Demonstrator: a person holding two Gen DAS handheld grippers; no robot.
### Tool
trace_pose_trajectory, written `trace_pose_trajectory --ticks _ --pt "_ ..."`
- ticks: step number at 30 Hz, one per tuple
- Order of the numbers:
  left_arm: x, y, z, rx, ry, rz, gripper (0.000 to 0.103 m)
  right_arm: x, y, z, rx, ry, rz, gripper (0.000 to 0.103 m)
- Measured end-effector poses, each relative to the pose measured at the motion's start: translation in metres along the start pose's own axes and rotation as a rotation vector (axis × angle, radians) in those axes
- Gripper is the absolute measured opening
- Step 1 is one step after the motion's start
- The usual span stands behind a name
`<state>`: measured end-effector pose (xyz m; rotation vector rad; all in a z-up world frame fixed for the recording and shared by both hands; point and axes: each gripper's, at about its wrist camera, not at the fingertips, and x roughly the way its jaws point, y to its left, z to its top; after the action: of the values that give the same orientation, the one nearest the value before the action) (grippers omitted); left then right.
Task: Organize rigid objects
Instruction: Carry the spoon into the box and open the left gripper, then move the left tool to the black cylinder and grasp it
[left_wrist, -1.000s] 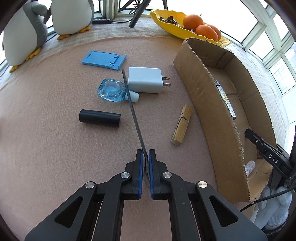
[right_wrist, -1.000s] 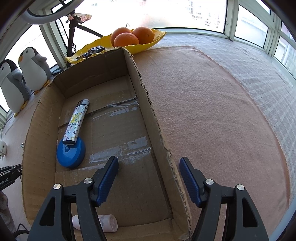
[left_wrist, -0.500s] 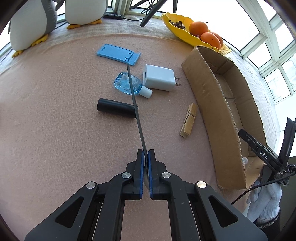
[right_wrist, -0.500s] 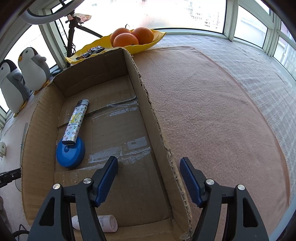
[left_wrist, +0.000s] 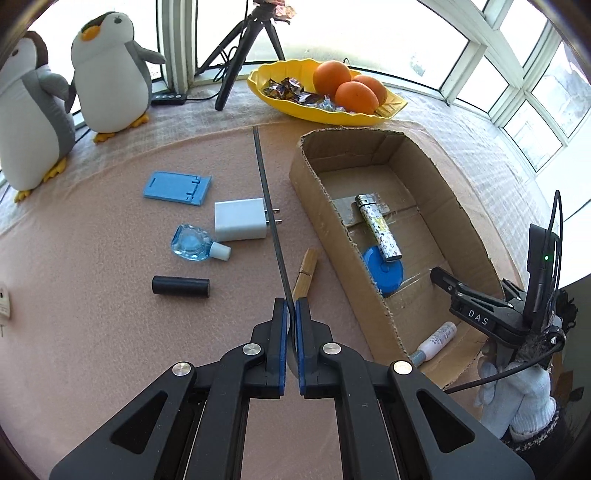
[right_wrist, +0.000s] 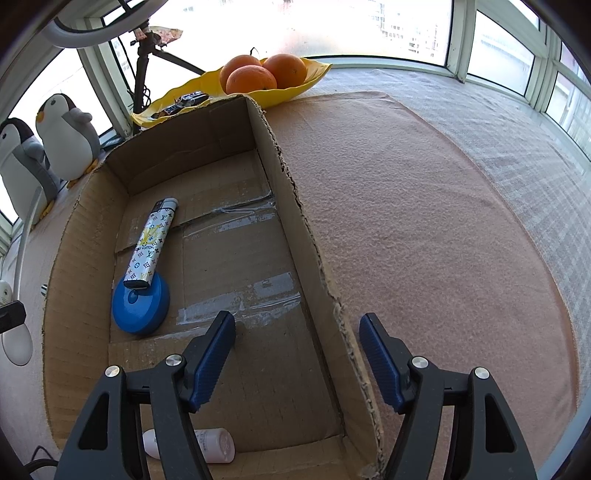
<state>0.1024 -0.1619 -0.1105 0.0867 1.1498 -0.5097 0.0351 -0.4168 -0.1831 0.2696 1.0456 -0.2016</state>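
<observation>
Left gripper (left_wrist: 290, 306) clamped on a thin flat spoon (left_wrist: 266, 206) seen edge-on, pointing forward past its fingertips, cardboard box (left_wrist: 325, 206) to its right, right gripper (right_wrist: 297, 334) spread wide and empty astride the box's right wall, lighter (right_wrist: 151, 243) ahead-left

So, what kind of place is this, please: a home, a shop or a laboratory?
Probably a home, perhaps a glazed balcony or sunroom: windows wrap around the cloth-covered table, with plush penguins and a yellow fruit dish on it. The camera tripod suggests a recording setup.
</observation>
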Motion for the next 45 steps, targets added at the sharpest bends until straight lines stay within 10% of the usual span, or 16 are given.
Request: trace_pose_trajectory --ticks 31,36,45 --pt "0.034 -0.095 0.044 0.140 0.057 -0.090 0.003 0.000 0.000 0.000 0.000 0.000 -0.002 0.067" --pt "0.029 -0.096 0.045 0.134 0.034 -0.079 0.053 0.001 0.000 0.000 -0.001 0.000 -0.001 0.067" --pt "0.023 -0.097 0.046 0.142 0.008 -0.062 0.054 0.001 -0.001 -0.001 -0.004 0.002 -0.002 0.070"
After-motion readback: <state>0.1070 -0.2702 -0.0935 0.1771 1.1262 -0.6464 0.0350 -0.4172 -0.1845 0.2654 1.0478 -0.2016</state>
